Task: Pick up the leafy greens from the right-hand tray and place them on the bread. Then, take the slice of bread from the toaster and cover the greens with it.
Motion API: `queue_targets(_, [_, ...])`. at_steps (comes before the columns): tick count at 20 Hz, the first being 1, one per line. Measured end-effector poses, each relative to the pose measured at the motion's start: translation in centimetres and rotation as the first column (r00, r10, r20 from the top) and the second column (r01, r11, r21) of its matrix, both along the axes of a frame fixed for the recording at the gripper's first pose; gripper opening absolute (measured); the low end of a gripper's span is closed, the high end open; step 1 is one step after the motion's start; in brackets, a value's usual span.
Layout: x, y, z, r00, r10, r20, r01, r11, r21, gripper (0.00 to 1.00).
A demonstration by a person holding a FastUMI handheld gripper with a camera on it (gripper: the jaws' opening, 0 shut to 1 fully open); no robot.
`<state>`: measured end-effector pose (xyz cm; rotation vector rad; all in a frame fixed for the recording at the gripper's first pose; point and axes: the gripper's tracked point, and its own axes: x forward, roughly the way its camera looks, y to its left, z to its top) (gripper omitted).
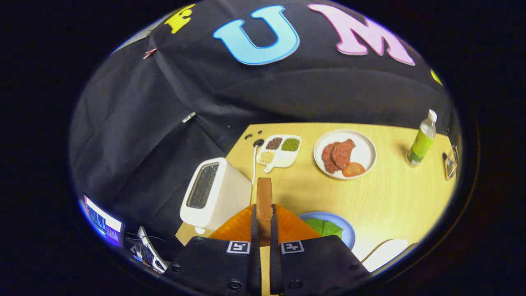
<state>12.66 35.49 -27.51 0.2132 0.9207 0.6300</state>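
No legible writing here, just square coded markers on the gripper (264,224) body. Fingers narrow, clamped on the bread slice (264,197), held upright on edge btwn them. Leafy greens (324,227) lie on a blue plate (348,231) just right of fingers, w/ the boxy white toaster (215,193) left. Smooth wooden table (394,197).

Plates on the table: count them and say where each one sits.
2. A white plate holding meat lies beyond the fingers, left of the bottle. A blue plate with greens lies just right of the gripper, which grips bread.
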Motion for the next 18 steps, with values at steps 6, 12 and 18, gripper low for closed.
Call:
queue_targets(6, [-1.5,-2.8,-6.2,0.994,-0.008,-0.105,0.005,1.0,-0.029,0.12])
queue_targets(12, [-2.0,-5.0,-9.2,0.989,-0.037,-0.142,0.029,0.998,-0.062,0.13])
queue_targets(18, [-1.8,-8.6,-11.1,0.985,-0.106,-0.133,0.084,0.983,-0.16,0.39])
